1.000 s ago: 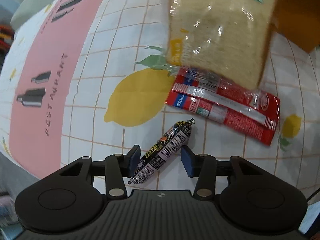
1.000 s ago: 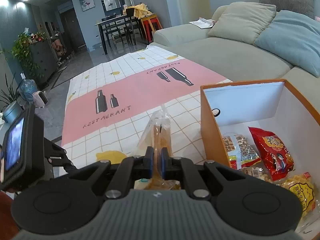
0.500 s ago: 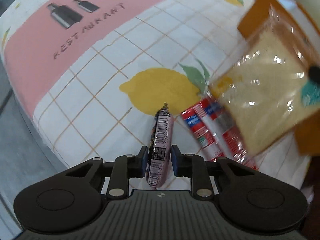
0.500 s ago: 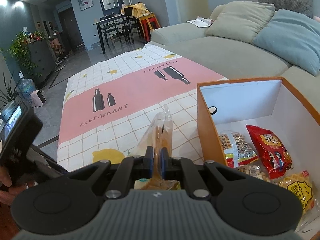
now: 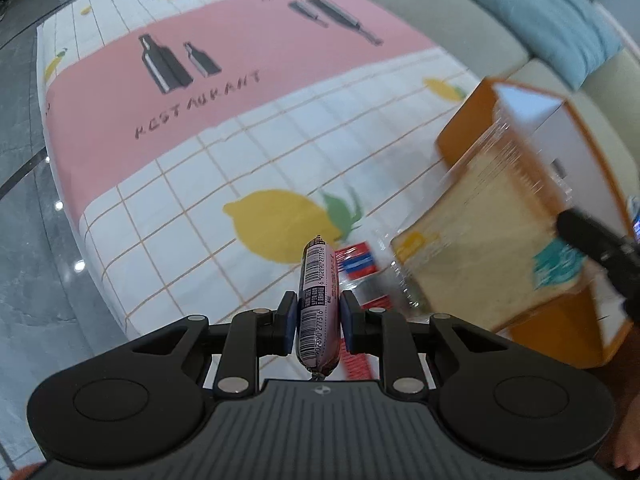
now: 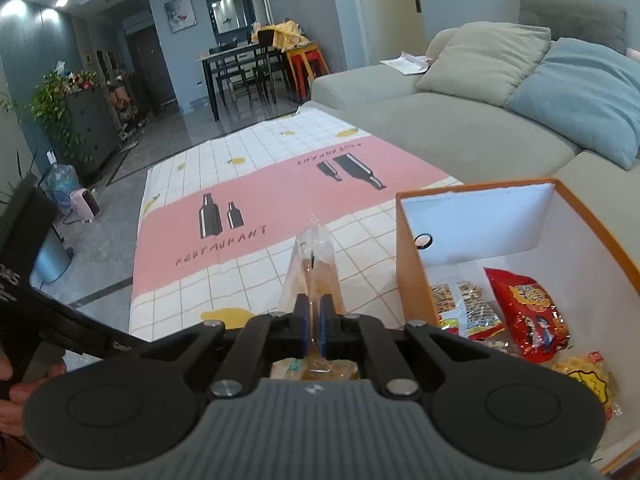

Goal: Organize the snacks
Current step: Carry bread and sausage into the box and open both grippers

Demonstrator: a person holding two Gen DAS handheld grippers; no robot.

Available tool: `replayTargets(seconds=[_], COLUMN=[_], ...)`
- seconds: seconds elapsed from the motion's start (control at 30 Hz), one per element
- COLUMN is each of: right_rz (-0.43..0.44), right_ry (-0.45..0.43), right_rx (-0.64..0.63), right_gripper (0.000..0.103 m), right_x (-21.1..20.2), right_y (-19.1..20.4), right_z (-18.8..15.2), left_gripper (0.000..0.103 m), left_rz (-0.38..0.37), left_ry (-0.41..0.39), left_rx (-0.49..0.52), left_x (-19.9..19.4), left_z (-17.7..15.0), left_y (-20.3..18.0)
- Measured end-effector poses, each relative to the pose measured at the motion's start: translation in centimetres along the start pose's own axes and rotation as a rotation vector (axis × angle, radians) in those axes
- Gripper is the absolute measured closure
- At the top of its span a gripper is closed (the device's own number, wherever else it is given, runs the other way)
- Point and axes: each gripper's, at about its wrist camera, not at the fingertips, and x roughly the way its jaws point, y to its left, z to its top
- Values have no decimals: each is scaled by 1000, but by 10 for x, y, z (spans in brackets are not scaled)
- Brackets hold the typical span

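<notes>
Left gripper [image 5: 319, 322]: I have its blue pads pressed against both sides of a sausage [image 5: 319, 304], pinching it at mid-length.
Sausage: a pink sealed stick with barcodes, lifted clear of the cloth [image 5: 192, 208], pointing forward and away from me, its far tip over the printed lemon [image 5: 276, 226].
Right gripper [image 6: 311, 326]: I see its jaws nearly together, pinching the thin clear wrapper of a bread pack [image 6: 314, 276].
Bread: sliced loaf in clear plastic, held in the air. In the left view it is blurred and fills the right side [image 5: 492, 252], in front of the box [image 5: 464, 128].
Box: orange outside, white inside, open on top, standing on the cloth just right of the bread [image 6: 412, 264].
Inside the box: a red snack bag [image 6: 528, 312], a clear pack of brown pieces [image 6: 464, 304] to its left, and a yellow pack [image 6: 588, 376] nearer to me.
Red packets [image 5: 358, 264]: lying flat on the cloth, partly hidden behind the sausage and the bread.
Cloth: white grid with lemons and a pink band printed with bottles.
Sofa [image 6: 460, 128]: grey, beyond the cloth, with a beige cushion [image 6: 484, 60] and a blue cushion [image 6: 580, 96].
</notes>
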Motion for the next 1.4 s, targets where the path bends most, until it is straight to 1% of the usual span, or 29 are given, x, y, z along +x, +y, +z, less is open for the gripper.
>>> replayTargets(seconds=[0.1, 0.23, 0.33, 0.5, 0.63, 0.83, 0.97, 1.07, 1.2, 1.4], right_rz=[1, 11, 16, 24, 24, -16, -52, -80, -111, -130], right_ry=[-18, -49, -79, -132, -166, -210, -226, -228, -213, -142], right_rx=[11, 10, 4, 7, 15, -10, -39, -45, -21, 38], right_gripper=[102, 102, 103, 103, 103, 103, 103, 103, 103, 103], right_x=[-10, -25, -38, -60, -76, -94, -97, -95, -87, -60], right_y=[-2, -3, -6, -17, -33, -56, -71, -85, -109, -139], right_z=[3, 7, 14, 30, 45, 65, 75, 81, 84, 74], left_gripper=[78, 78, 78, 78, 78, 78, 78, 78, 78, 78], left_rz=[7, -8, -3, -31, -33, -55, -81, -83, -98, -95], left_ry=[-45, -80, -118, -175, -210, -215, -205, -196, -182, -144], left_rx=[11, 18, 41, 80, 119, 167, 188, 210, 238, 283], left_x=[-20, -37, -52, -70, -77, -73, -67, -59, -49, -26], left_z=[-2, 1, 5, 19, 31, 44, 52, 58, 66, 73], left_y=[-14, -28, -44, -74, -102, -141, -163, -180, -201, -226])
